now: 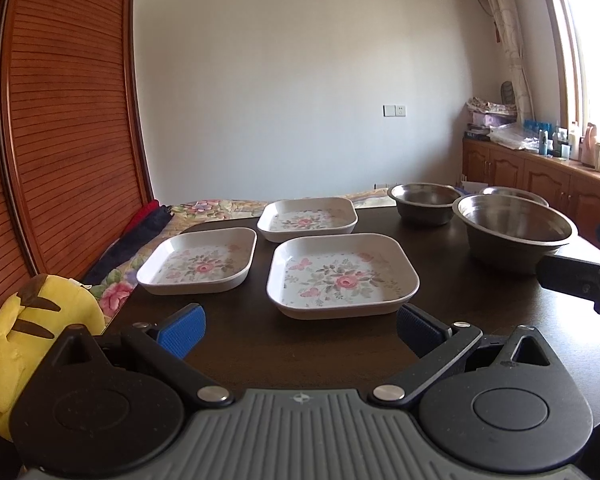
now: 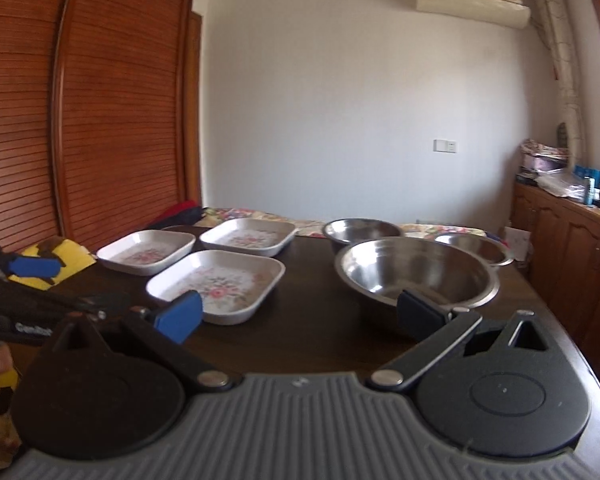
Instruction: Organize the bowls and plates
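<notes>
Left tool spread, nearest plate just ahead; right tool spread before bowl.

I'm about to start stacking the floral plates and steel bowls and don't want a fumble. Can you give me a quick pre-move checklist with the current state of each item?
1. Left gripper open and empty: ok.
2. Right gripper open and empty: ok.
3. Nearest floral plate flat on the table, nothing in it, straight ahead of the left gripper: ok.
4. Other two plates separate, none overlapping: ok.
5. Large steel bowl upright, in front of the right gripper: ok.
6. Two smaller bowls empty: cannot tell, partly hidden.
</notes>
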The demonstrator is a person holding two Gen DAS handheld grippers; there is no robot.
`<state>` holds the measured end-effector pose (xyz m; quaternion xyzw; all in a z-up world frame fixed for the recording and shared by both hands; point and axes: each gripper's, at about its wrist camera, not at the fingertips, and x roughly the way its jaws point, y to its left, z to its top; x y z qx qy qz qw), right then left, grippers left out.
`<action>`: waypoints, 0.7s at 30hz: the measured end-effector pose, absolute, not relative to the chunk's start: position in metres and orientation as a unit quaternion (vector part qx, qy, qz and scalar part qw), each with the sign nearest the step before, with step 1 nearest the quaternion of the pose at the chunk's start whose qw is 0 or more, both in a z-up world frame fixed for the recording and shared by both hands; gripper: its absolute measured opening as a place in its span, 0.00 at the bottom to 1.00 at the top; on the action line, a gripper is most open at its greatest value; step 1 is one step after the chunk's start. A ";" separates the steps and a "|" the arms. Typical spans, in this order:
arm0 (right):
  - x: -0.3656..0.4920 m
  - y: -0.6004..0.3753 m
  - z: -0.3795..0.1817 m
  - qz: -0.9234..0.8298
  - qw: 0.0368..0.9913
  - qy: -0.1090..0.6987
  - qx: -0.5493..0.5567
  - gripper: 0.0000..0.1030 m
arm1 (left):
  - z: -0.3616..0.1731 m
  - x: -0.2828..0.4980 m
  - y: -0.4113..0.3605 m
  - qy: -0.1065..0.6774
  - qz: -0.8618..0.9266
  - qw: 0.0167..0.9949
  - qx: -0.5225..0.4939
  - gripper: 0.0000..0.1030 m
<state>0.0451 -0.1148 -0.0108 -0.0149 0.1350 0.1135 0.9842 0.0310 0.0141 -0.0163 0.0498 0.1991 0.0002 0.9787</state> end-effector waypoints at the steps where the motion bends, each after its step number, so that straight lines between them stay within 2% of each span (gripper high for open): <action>1: 0.048 -0.114 -0.010 0.118 0.984 0.136 -0.016 1.00 | -0.017 0.032 0.015 0.200 0.000 0.979 0.051 1.00; 8: 0.074 -0.104 -0.005 0.147 0.978 0.145 -0.022 0.98 | -0.016 0.054 0.030 0.207 0.000 0.977 0.045 1.00; 9: 0.078 -0.102 -0.004 0.152 0.977 0.146 -0.024 0.97 | -0.016 0.058 0.032 0.209 -0.001 0.977 0.045 1.00; 11: 0.085 -0.099 -0.004 0.159 0.975 0.151 -0.028 0.86 | -0.015 0.064 0.036 0.211 -0.004 0.977 0.045 0.99; 14: 0.096 -0.095 -0.005 0.171 0.971 0.163 -0.023 0.86 | -0.013 0.074 0.043 0.214 -0.007 0.976 0.041 0.97; 18: 0.110 -0.084 -0.008 0.186 0.966 0.177 -0.031 0.84 | -0.012 0.089 0.050 0.221 -0.014 0.974 0.041 0.91; 21: 0.121 -0.078 -0.011 0.202 0.959 0.194 -0.032 0.76 | -0.012 0.100 0.055 0.226 -0.022 0.973 0.039 0.82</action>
